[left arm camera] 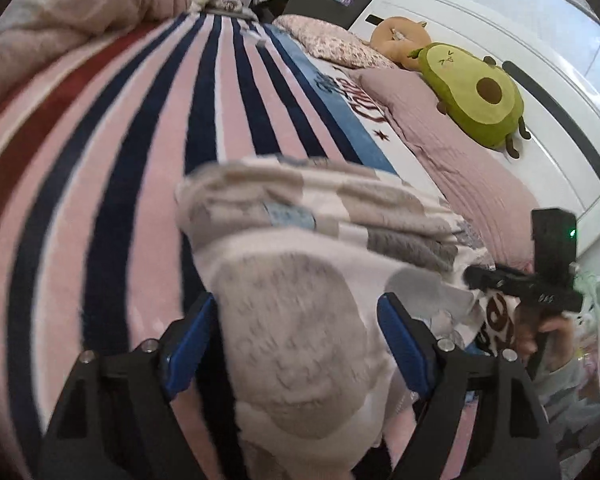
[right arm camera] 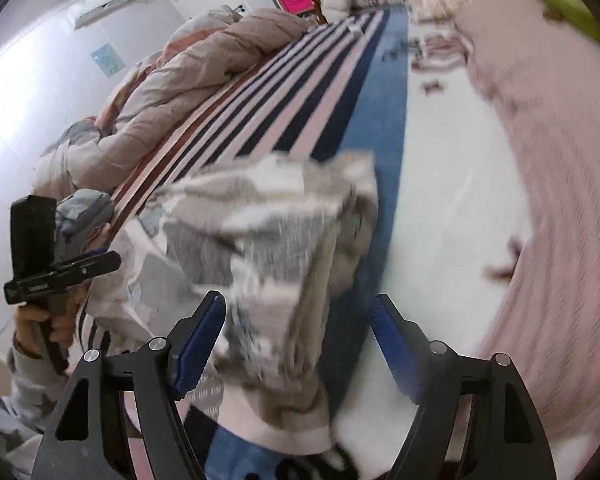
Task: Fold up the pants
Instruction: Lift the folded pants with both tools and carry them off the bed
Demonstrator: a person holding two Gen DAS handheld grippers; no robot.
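Observation:
The pants (left arm camera: 300, 240) are fluffy, cream with grey and beige patches, bunched in a thick pile on the striped bed cover (left arm camera: 120, 140). My left gripper (left arm camera: 296, 316) is open, its blue pads on either side of the near end of the pants, not pinching them. In the right wrist view the pants (right arm camera: 268, 240) lie ahead and left. My right gripper (right arm camera: 298, 320) is open, with the edge of the pants between its fingers. Each gripper shows in the other's view: the right one (left arm camera: 540, 280) and the left one (right arm camera: 48, 268).
An avocado plush (left arm camera: 476, 92) and an orange plush (left arm camera: 400, 36) lie on pink pillows (left arm camera: 440, 136) by the white headboard (left arm camera: 500, 40). A rumpled beige duvet (right arm camera: 172, 92) lies along the far side of the bed. Clutter stands beyond the bed's end.

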